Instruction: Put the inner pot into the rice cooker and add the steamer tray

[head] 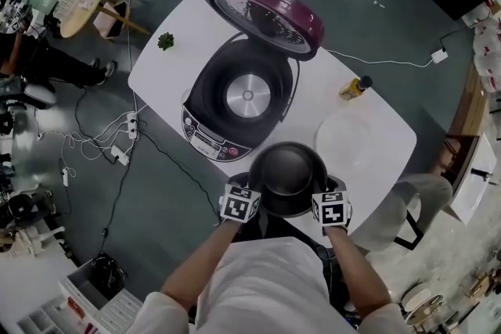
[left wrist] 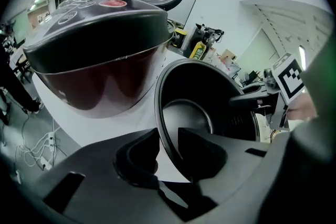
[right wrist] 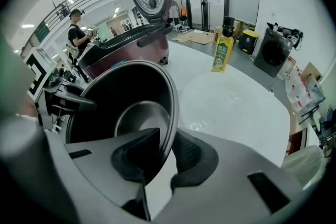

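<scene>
The dark inner pot (head: pixel 288 176) stands on the white table (head: pixel 168 70), near its front edge. My left gripper (head: pixel 252 195) holds the pot's left rim, my right gripper (head: pixel 319 195) its right rim. In the left gripper view the pot's rim (left wrist: pixel 160 113) runs between the jaws of the left gripper (left wrist: pixel 168 152), which press on it. The right gripper (right wrist: pixel 165 157) clamps the pot's rim (right wrist: pixel 170 113) the same way. Behind the pot, the maroon rice cooker (head: pixel 243 94) is empty with its lid (head: pixel 262 12) raised. A clear steamer tray (head: pixel 348 141) lies to the pot's right.
A yellow bottle (head: pixel 355 87) stands at the table's right edge, and a small green plant (head: pixel 165 41) at its far left. Cables and a power strip (head: pixel 117 145) lie on the floor to the left. A chair (head: pixel 423 207) is at the right.
</scene>
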